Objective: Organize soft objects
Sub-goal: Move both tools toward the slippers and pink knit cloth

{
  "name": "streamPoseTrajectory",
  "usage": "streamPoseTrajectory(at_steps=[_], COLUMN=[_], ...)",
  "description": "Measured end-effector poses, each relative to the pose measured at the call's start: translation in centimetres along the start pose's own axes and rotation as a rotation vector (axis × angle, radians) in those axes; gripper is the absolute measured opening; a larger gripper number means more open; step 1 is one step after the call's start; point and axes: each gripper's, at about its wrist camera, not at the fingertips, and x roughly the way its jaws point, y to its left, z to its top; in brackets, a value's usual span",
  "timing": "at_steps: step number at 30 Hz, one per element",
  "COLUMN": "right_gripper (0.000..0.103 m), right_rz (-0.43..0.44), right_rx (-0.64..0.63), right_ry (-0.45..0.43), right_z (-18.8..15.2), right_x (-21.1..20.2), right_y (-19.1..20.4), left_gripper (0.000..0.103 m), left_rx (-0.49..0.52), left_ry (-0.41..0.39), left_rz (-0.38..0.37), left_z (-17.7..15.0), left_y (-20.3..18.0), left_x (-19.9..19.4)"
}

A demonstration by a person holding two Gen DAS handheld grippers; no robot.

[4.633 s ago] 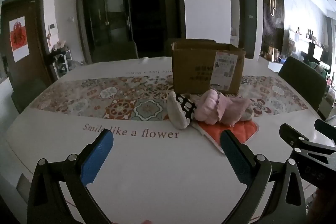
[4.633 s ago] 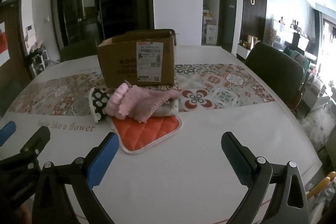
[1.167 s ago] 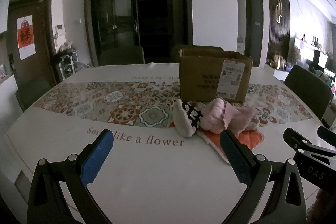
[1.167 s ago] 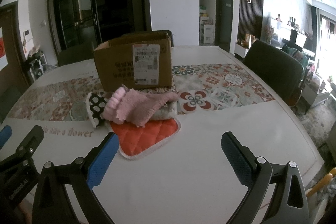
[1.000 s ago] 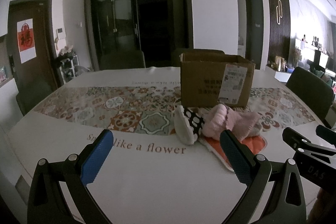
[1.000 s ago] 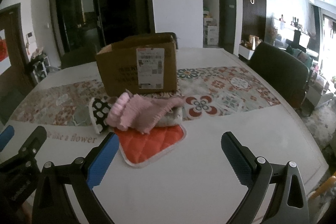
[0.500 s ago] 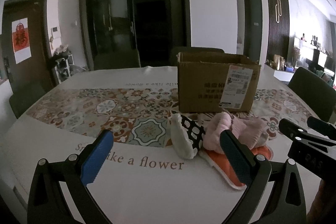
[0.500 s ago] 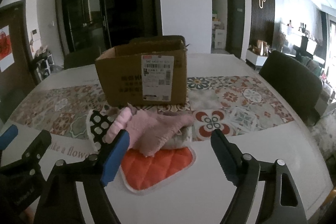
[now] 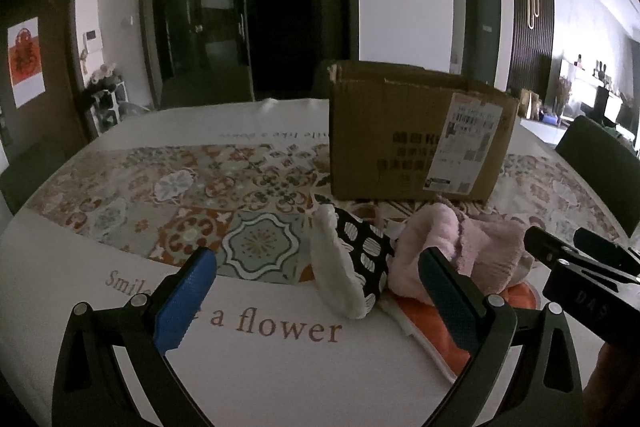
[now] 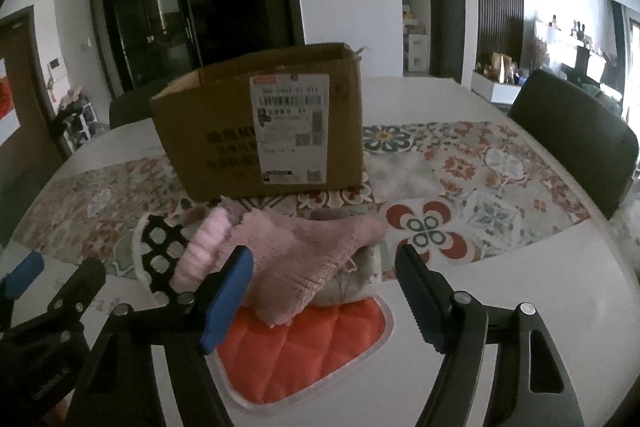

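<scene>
A heap of soft things lies in front of a cardboard box (image 9: 416, 135) (image 10: 260, 131): a black-and-white spotted mitt (image 9: 360, 247) (image 10: 160, 247) with white fleece lining, a fuzzy pink cloth (image 9: 472, 247) (image 10: 304, 251) over a grey one (image 10: 352, 279), and an orange quilted pad (image 10: 304, 347) (image 9: 436, 319) underneath. My left gripper (image 9: 314, 267) (image 10: 56, 277) is open and stops short of the mitt. My right gripper (image 10: 324, 255) (image 9: 560, 243) hovers over the orange pad with its jaws closing. The pink cloth shows in the gap and neither pad presses on it.
The round white table (image 9: 280, 367) carries a patterned runner (image 9: 180, 187) and the words "Smile like a flower". Dark chairs (image 10: 576, 131) stand at the right and behind the box. Bare tabletop lies left of the heap.
Both grippers have come forward and lower toward the heap, which now looks larger and closer. The right jaws have narrowed. The left jaws stay as wide as before.
</scene>
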Motion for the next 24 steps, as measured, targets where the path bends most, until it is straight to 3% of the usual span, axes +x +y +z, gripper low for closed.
streamPoseTrajectory(at_steps=[13,24], right_gripper=[0.064,0.06], right_rz=[0.011,-0.001], right_rx=[0.03,0.002], right_ry=[0.068,0.056], right_z=[-0.3,-0.1], right_x=[4.2,5.6], right_y=[-0.7,-0.2], left_gripper=[0.099,0.094], left_rx=[0.013,-0.024], left_ry=[0.063,0.082], left_rz=[-0.011,-0.023], left_z=[-0.2,-0.1], left_y=[-0.7,-0.5], left_x=[4.0,6.1])
